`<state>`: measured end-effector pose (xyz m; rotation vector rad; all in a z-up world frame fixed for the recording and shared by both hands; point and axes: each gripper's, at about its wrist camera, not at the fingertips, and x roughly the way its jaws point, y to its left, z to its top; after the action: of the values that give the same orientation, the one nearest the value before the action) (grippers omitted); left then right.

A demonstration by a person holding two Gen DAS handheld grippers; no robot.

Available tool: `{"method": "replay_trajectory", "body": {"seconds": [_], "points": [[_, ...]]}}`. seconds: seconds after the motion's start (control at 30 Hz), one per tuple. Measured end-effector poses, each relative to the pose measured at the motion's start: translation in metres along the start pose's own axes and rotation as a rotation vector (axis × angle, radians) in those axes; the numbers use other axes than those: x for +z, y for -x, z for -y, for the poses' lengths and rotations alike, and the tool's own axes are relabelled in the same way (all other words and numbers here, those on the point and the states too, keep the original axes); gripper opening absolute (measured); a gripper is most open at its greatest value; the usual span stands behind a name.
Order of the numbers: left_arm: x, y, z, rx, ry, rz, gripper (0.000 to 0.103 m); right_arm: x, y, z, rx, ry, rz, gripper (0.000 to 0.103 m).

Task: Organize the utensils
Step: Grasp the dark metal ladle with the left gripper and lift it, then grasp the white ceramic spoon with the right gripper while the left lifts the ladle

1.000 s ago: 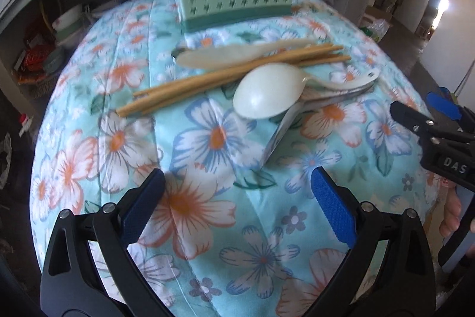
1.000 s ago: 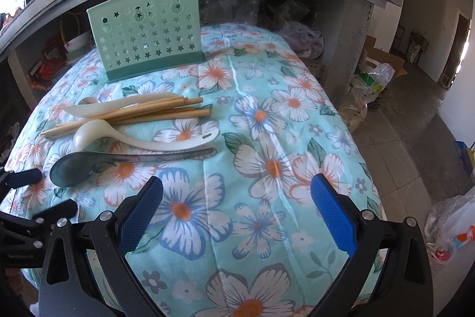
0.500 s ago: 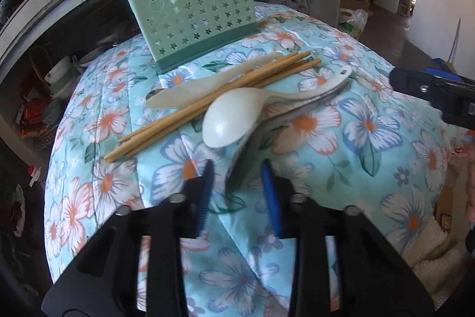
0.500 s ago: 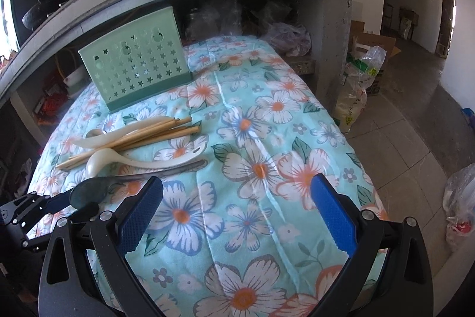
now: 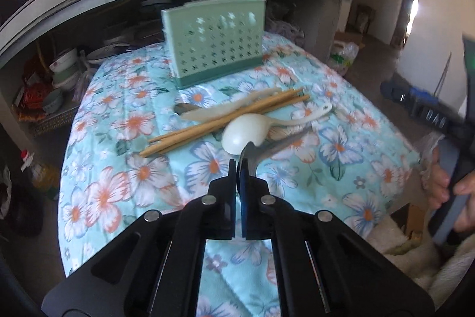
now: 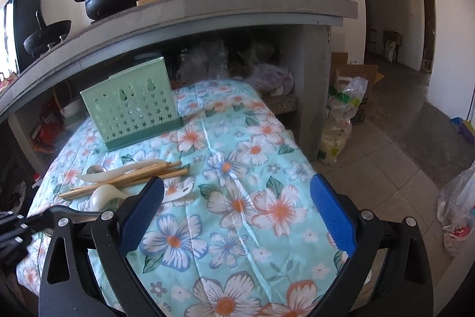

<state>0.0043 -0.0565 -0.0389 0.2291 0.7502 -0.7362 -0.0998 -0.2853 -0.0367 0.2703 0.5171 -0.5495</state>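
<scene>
Now the left gripper's [image 5: 238,168] jaws pinch one dark spoon [image 5: 267,149]; right gripper's [image 6: 237,213] jaws spread, empty.

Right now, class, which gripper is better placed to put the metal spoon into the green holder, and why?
Left. The left gripper is already shut on the metal spoon's bowel end, facing the green holder. The right gripper is open, holding nothing.

"DAS" — on right tongs [image 5: 427,115]
</scene>
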Motion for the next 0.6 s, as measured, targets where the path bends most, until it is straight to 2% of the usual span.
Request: {"method": "replay_trajectory", "body": {"seconds": [0.17, 0.23, 0.27, 0.4, 0.5, 0.53, 0.6], "points": [[0.011, 0.041, -0.035, -0.01, 0.133, 0.095, 0.001, -0.006, -0.006, -0.027, 0.054, 0.115, -0.013, 0.077], [0.015, 0.051, -0.047, -0.013, 0.178, 0.133, 0.001, -0.012, -0.013, -0.05, 0.076, 0.231, -0.023, 0.073], [0.016, 0.056, -0.054, -0.007, 0.197, 0.157, 0.001, -0.02, -0.018, -0.072, 0.086, 0.341, -0.018, 0.072], [0.021, 0.06, -0.076, 0.039, 0.266, 0.208, 0.001, -0.042, -0.029, -0.118, 0.064, 0.602, 0.009, 0.064], [0.023, 0.058, -0.092, 0.085, 0.32, 0.226, 0.001, -0.055, -0.039, -0.143, 0.033, 0.73, 0.013, 0.057], [0.023, 0.057, -0.098, 0.09, 0.334, 0.23, 0.001, -0.055, -0.039, -0.143, 0.033, 0.73, 0.013, 0.056], [0.023, 0.055, -0.105, 0.086, 0.358, 0.231, 0.001, -0.064, -0.052, -0.159, 0.014, 0.819, -0.01, 0.051]]}}
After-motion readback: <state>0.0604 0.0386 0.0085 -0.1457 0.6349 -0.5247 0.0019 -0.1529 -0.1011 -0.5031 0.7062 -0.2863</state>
